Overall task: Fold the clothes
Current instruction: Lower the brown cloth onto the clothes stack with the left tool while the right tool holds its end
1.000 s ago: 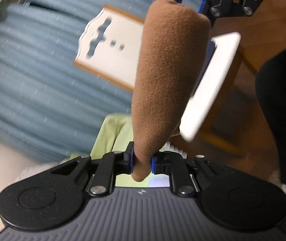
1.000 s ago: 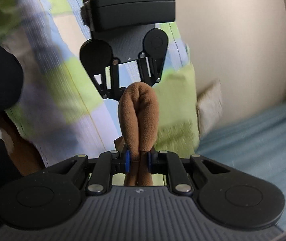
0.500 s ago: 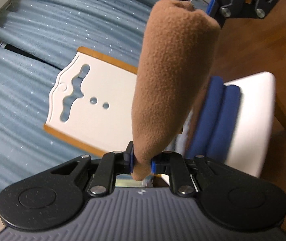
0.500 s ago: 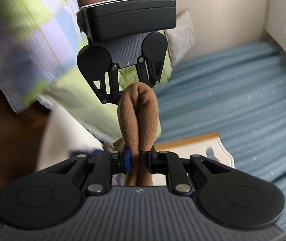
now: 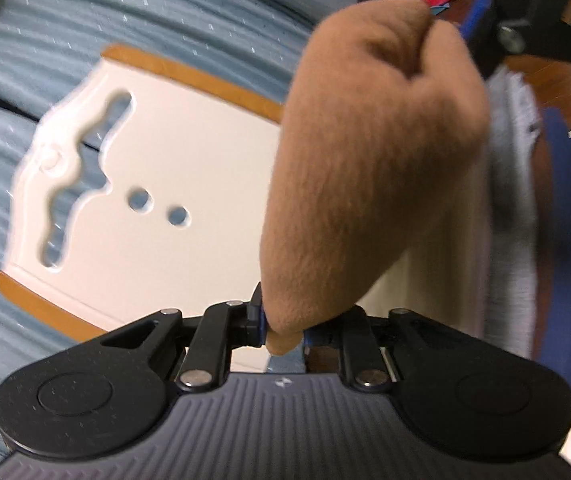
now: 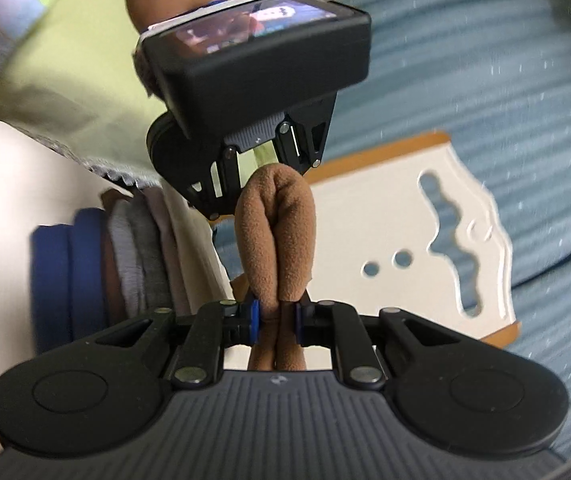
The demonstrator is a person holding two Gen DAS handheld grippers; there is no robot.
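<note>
A folded brown fleece garment (image 5: 365,168) hangs stretched between both grippers. My left gripper (image 5: 283,330) is shut on one end of it. My right gripper (image 6: 277,320) is shut on the other end of the brown garment (image 6: 275,248). The two grippers face each other closely; the left one shows in the right wrist view (image 6: 253,184), the right one at the top of the left wrist view (image 5: 533,8). A stack of folded clothes (image 6: 125,264), blue, brown, grey and cream, lies on a white chair seat (image 6: 1,240) just below the garment.
The white chair back (image 5: 157,200) with cut-out holes and wooden edge stands behind the garment. Blue curtains (image 6: 485,80) hang beyond it. A green checked cloth (image 6: 65,60) lies at the upper left of the right wrist view. Wooden floor (image 5: 557,80) shows at right.
Both grippers have carried the brown garment over to the chair and lower, closer to the stack of folded clothes. Both stay shut on it.
</note>
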